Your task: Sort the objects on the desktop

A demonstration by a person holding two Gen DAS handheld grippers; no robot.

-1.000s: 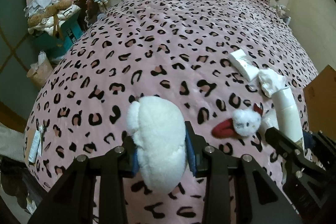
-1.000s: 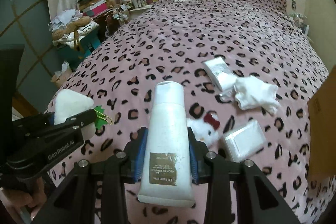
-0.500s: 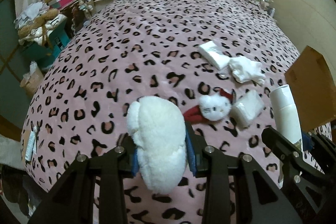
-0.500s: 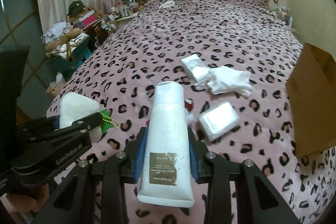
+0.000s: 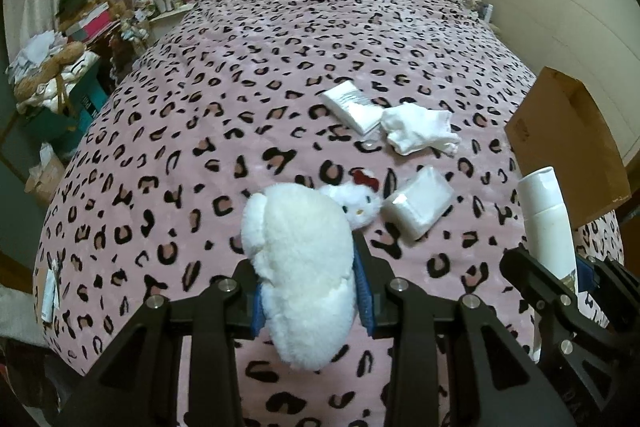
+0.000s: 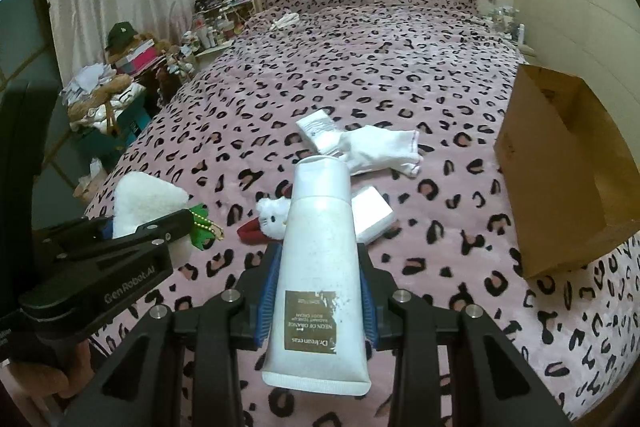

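Both grippers are loaded and held above the near end of the leopard-print bedspread (image 5: 280, 39). The left gripper (image 5: 308, 291) has its fingers closed on a white plush toy (image 5: 300, 267), which bulges out above and below the blue pads; in the right wrist view a green tag on a bead chain (image 6: 202, 227) hangs from it. The right gripper (image 6: 316, 291) clamps a white cream tube (image 6: 318, 259) around its middle, cap end pointing away toward the far side, label facing the camera. An open cardboard box (image 6: 560, 171) sits on the right of the bed, near the edge, and its inside looks bare as far as the visible part shows, so nothing seems to have been sorted into it yet. Left lying on the spread, between the grippers and the box, are a Hello Kitty plush (image 5: 356, 203) just beyond the held toy, a small white packet (image 5: 418, 203) to its right, a crumpled white sock (image 5: 416, 129) farther off, and a flat white pack (image 5: 352, 103) touching the sock on its left. By this reckoning the task is early: two items are lifted but not delivered, and four more wait. The box is the likely destination, though the pictures do not confirm how the things are meant to be grouped.
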